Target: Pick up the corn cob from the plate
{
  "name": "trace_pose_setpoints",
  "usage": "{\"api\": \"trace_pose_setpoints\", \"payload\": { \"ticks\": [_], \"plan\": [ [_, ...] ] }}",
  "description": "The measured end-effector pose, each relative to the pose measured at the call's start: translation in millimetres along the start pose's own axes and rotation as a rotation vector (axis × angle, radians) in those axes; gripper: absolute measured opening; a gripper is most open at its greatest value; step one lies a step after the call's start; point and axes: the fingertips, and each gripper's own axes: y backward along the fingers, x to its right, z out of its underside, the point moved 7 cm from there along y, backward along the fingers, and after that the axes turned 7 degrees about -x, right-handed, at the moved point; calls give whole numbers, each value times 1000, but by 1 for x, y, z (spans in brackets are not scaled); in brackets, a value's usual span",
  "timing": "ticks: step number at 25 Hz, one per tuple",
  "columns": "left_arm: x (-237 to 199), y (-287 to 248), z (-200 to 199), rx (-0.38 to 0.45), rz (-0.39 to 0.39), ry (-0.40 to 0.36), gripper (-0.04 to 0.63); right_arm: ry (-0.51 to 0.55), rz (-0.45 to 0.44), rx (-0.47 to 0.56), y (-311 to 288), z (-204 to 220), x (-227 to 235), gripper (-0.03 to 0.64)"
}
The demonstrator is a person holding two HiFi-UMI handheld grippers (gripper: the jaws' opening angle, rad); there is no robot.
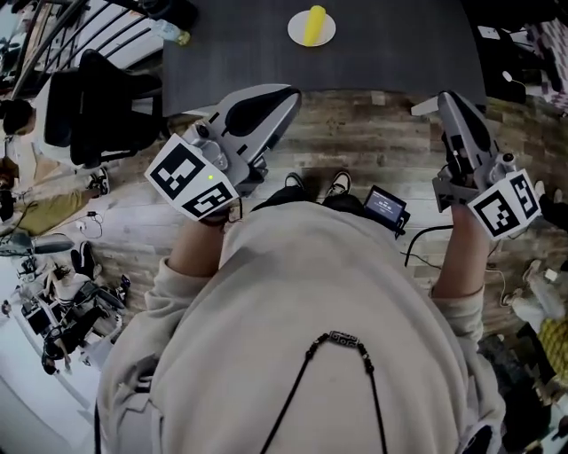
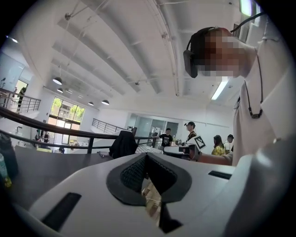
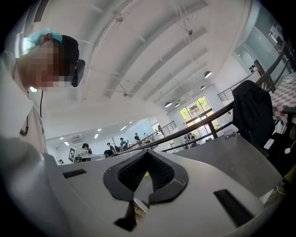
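Yellow corn cob (image 1: 314, 24) beyond table edge (image 1: 355, 87)

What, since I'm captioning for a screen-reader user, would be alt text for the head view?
A yellow corn cob lies on a white plate on a dark table at the top. Below, a person in beige holds the left tool and right tool over wood floor, well short of the plate.

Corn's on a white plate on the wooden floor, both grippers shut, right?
Not quite: the plate with the corn is on the dark table, not the floor, as the head view shows. The left gripper and right gripper are shut.
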Motion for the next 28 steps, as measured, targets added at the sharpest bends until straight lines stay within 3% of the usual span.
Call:
{"api": "trace_pose_setpoints", "payload": {
  "ticks": [13, 20, 28],
  "plan": [
    [-36, -59, -26, 29, 172, -40, 5, 16, 97, 34, -4, -18, 11, 14],
    [-88, -87, -57, 63, 242, -50, 5, 29, 173, 31, -32, -47, 24, 14],
    [-171, -80, -71, 82, 243, 20, 5, 80, 185, 27, -107, -83, 12, 14]
  ]
}}
